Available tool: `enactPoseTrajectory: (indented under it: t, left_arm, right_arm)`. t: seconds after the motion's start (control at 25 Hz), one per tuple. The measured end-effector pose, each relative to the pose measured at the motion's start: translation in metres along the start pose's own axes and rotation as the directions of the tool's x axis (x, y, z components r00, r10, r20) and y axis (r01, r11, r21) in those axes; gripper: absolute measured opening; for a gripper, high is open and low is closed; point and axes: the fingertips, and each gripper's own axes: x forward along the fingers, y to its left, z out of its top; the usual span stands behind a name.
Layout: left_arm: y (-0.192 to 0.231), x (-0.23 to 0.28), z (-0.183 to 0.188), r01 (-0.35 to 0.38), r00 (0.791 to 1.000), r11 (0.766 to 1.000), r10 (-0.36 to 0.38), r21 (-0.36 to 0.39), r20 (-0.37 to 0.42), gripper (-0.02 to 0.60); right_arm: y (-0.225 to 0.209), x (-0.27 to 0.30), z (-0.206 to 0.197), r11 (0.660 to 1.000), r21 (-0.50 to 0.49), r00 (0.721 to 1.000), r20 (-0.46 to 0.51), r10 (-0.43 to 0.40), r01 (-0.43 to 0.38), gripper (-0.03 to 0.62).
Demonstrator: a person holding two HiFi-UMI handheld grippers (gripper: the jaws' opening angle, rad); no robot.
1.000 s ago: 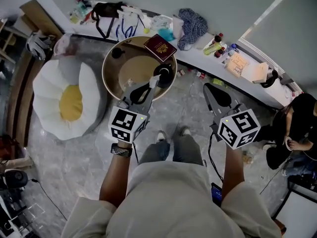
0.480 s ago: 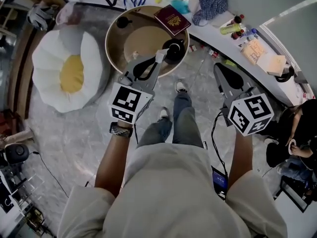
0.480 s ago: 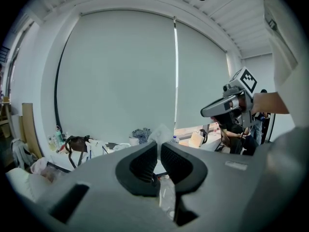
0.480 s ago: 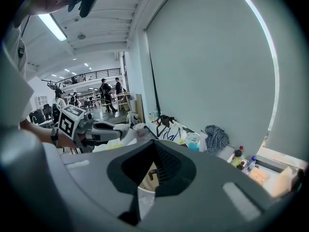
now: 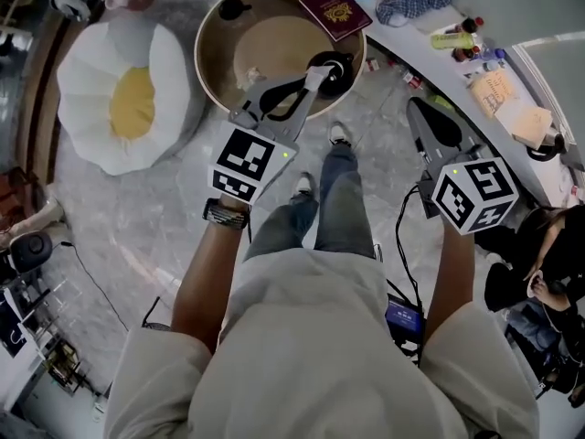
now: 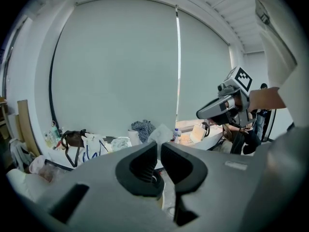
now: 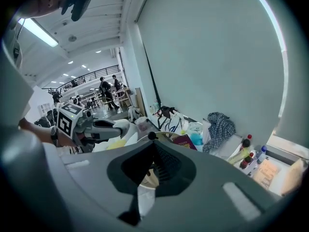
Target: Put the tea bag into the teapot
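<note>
At surface (image 5: 265, 53) near edge, teapot (image 5: 331, 66) sits just ahead of left gripper (image 5: 307, 87), jaws narrow on tea bag (image 5: 317, 78); right gripper (image 5: 419, 108) closed, empty, farther off.

teapot (image 5: 332, 68): glossy | tea bag (image 5: 317, 78): paper | table (image 5: 212, 62): matt wood | floor (image 5: 128, 236): polished stone | cushion (image 5: 87, 108): plush cloth

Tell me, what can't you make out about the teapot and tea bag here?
- Teapot inside: head view, too dark and small; the tea bag overlaps its edge.
- Tea bag: only a white corner shows past the left gripper in both views.
- Booklet print: too small, head view.
</note>
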Motion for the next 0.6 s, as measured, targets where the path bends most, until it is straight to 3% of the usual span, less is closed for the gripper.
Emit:
enactPoseTrajectory:
  t: [0.6]
  left_arm:
    - [0.024,0.087,-0.051,0.040,0.993,0.997,-0.047,-0.070,-0.109,0.025]
  right_arm:
    - [-0.053,0.065,-0.030,0.997,0.049,0.991,-0.119,0.059,-0.053,0.006]
